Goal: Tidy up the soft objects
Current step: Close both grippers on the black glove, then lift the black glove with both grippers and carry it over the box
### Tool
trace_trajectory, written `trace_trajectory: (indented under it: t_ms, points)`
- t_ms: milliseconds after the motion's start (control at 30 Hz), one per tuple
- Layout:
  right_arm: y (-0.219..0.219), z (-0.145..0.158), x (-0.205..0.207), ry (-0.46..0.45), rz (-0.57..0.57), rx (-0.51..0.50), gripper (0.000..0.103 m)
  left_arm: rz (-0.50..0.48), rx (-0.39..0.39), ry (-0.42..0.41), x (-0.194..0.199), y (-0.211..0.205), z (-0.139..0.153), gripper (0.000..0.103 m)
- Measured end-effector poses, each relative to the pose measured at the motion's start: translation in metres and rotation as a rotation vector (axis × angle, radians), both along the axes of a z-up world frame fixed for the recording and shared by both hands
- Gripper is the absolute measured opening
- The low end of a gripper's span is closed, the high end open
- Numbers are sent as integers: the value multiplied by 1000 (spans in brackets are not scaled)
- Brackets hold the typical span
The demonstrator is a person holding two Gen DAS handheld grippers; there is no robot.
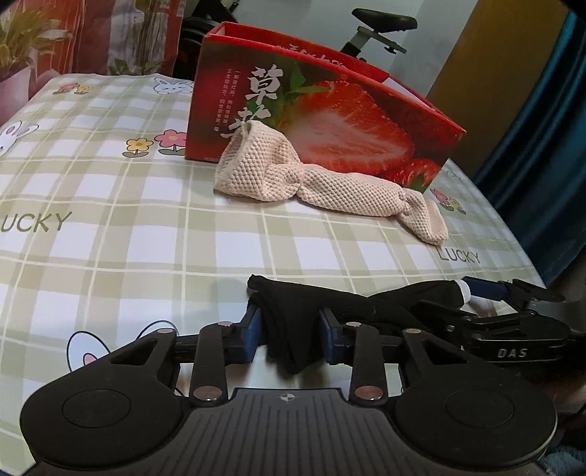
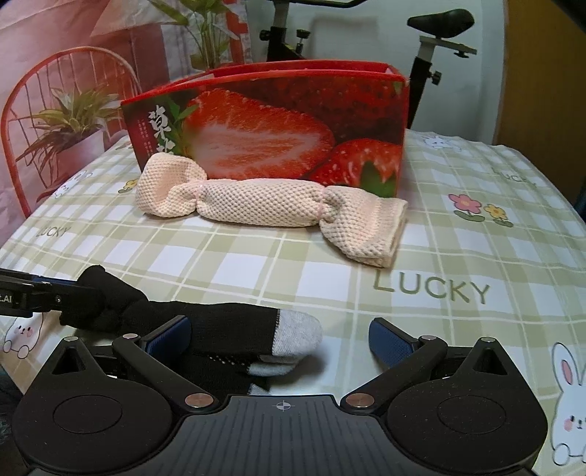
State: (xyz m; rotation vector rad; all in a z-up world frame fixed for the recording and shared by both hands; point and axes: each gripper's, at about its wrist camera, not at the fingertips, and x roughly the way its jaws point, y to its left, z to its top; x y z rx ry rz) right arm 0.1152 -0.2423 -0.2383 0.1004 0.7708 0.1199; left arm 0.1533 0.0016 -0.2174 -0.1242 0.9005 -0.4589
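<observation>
The left gripper (image 1: 289, 329) is pinching the black sock's (image 2: 205, 322) cuff – the right gripper (image 2: 280, 340) is waiting wide open around its toe, probably for folding.

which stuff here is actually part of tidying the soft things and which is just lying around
Part of the job:
- black sock with grey toe, left tool shut on its cuff end
- rolled pink knitted cloth
- red strawberry-print cardboard box, likely the container

Just lying about:
- black exercise bike
- red wire chair
</observation>
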Motion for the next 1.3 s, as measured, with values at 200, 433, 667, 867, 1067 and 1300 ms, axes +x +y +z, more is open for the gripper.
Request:
trace_trajectory:
  t_ms: [200, 433, 667, 867, 1067, 1300]
  points:
    - [-2, 7, -6, 26, 42, 14, 72, 6, -5, -5, 0, 1, -3, 35]
    - [9, 8, -6, 39, 131, 44, 28, 8, -19, -8, 0, 3, -4, 35]
    - [14, 11, -4, 19, 173, 49, 14, 6, -25, -14, -1, 2, -4, 24]
    - [13, 18, -3, -28, 183, 66, 13, 18, -46, -39, -2, 5, 0, 19]
    - [11, 31, -2, -79, 181, 62, 13, 18, -59, -78, -3, 5, 11, 19]
    - [9, 52, 6, -147, 182, 44, 13, 15, -64, -143, 2, 4, 33, 19]
